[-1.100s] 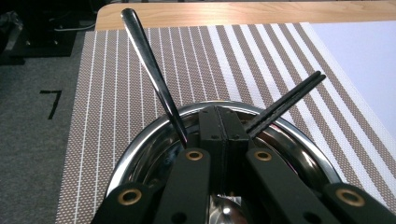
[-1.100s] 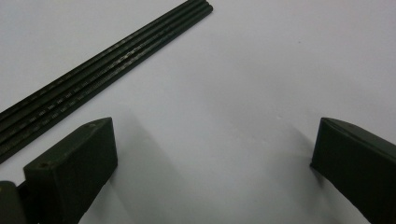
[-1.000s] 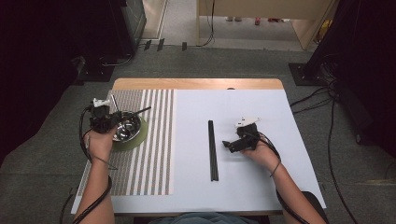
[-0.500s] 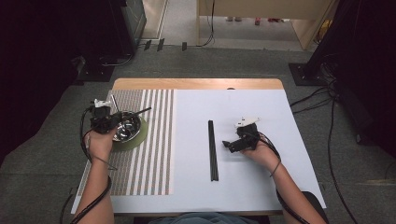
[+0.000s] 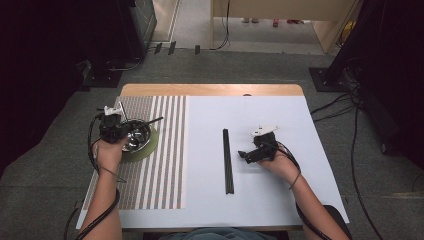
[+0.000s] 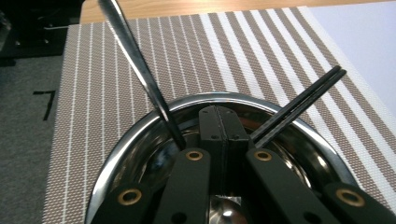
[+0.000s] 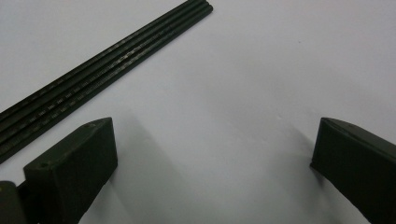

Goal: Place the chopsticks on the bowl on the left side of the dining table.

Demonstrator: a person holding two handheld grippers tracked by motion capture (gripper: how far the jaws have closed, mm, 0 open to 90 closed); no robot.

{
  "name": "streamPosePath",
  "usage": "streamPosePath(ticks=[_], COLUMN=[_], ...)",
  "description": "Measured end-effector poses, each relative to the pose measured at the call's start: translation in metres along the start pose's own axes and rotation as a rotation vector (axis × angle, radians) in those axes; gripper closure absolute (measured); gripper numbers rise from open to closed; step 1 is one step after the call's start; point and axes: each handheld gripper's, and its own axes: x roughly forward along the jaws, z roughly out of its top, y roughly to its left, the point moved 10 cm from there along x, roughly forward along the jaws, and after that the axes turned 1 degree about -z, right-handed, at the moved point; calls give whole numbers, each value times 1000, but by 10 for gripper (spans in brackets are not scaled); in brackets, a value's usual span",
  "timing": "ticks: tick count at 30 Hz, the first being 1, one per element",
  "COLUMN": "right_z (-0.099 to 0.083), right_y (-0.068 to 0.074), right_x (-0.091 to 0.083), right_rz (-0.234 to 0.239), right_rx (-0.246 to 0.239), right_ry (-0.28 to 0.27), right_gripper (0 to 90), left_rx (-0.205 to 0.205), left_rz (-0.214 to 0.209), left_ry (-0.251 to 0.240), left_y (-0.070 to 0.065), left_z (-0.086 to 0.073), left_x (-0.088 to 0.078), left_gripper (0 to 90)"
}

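Nothing shifted lately: left gripper [image 6: 219, 133] clenched empty over shiny steel bowl [image 6: 140, 126], right gripper [image 7: 212, 163] released near black chopsticks [image 7: 107, 56], pickup pending.

My left gripper [image 5: 116, 131] sits over the bowl [image 5: 142, 141] on the placemat [image 5: 165, 165]; chopsticks [image 5: 228, 161] lie left of my right gripper [image 5: 246, 155].

Nothing visibly changed between the earlier pictures and this moment. No shift showed in the left gripper [image 5: 121, 131] at the steel bowl [image 5: 141, 142], in the right gripper [image 5: 244, 155] on the white sheet [image 5: 300, 130], or in the black chopsticks [image 5: 228, 161] beside it.
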Motion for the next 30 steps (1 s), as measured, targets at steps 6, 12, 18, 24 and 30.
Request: streamPosePath(ticks=[6, 12, 18, 24, 30], right_z=[0, 0, 0, 0, 0], right_y=[0, 0, 0, 0, 0], right_x=[0, 0, 0, 0, 0], right_rz=[0, 0, 0, 0, 0], right_rx=[0, 0, 3, 3, 3], right_ry=[0, 0, 1, 1, 1], right_gripper=[0, 0, 0, 0, 0], left_rx=[22, 35, 50, 64, 70], left_rz=[-3, -8, -19, -24, -32], left_ry=[11, 19, 31, 40, 50], left_y=[-5, -7, -12, -15, -17], left_z=[-1, -2, -3, -4, -6], left_x=[2, 3, 4, 5, 5], left_gripper=[900, 900, 900, 900, 900])
